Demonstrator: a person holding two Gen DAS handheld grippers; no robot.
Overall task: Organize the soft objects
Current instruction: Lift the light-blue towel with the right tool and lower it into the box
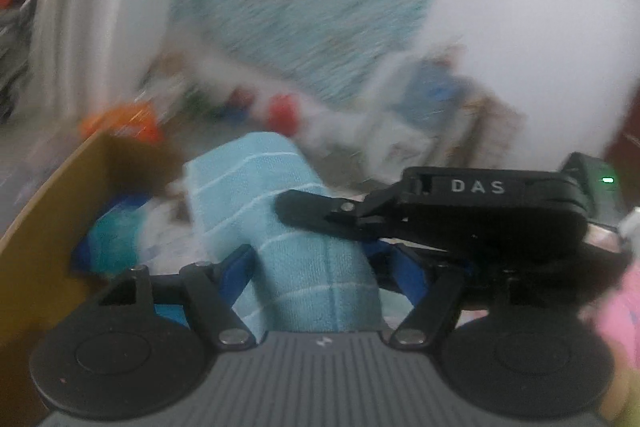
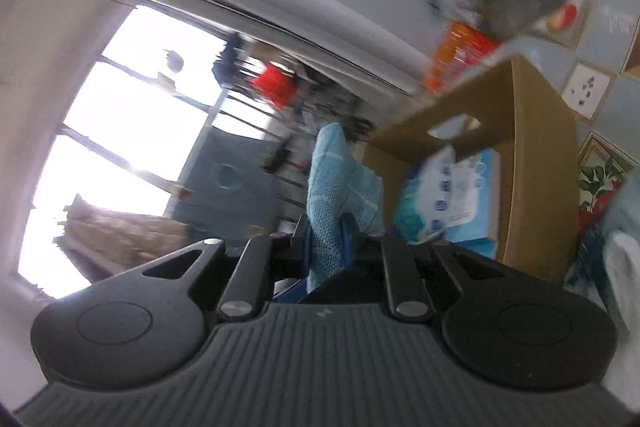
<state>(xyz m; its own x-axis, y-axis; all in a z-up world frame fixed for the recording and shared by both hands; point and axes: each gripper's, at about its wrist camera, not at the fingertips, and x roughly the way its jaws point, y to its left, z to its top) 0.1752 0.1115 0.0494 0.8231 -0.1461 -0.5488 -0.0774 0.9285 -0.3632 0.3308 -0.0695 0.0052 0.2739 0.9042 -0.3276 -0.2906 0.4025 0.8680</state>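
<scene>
A light blue towel (image 1: pixel 280 195) with thin white stripes is bunched up between both grippers. My left gripper (image 1: pixel 316 259) is shut on its lower part, the blue fingers (image 1: pixel 240 267) pressing into the cloth on each side. My right gripper (image 1: pixel 296 211) reaches in from the right in the left wrist view, its black tip on the towel. In the right wrist view the right gripper (image 2: pixel 326 247) is shut on the towel (image 2: pixel 332 179), which stands up out of the jaws. Both views are blurred by motion.
An open cardboard box (image 1: pixel 48 227) lies at the left, holding a teal soft item (image 1: pixel 116 239) and tissue packs (image 2: pixel 452 195). An orange packet (image 1: pixel 124 123) lies beyond it. A pink soft thing (image 1: pixel 620 315) shows at the right edge. A bright window (image 2: pixel 120 107) fills the right wrist view's left.
</scene>
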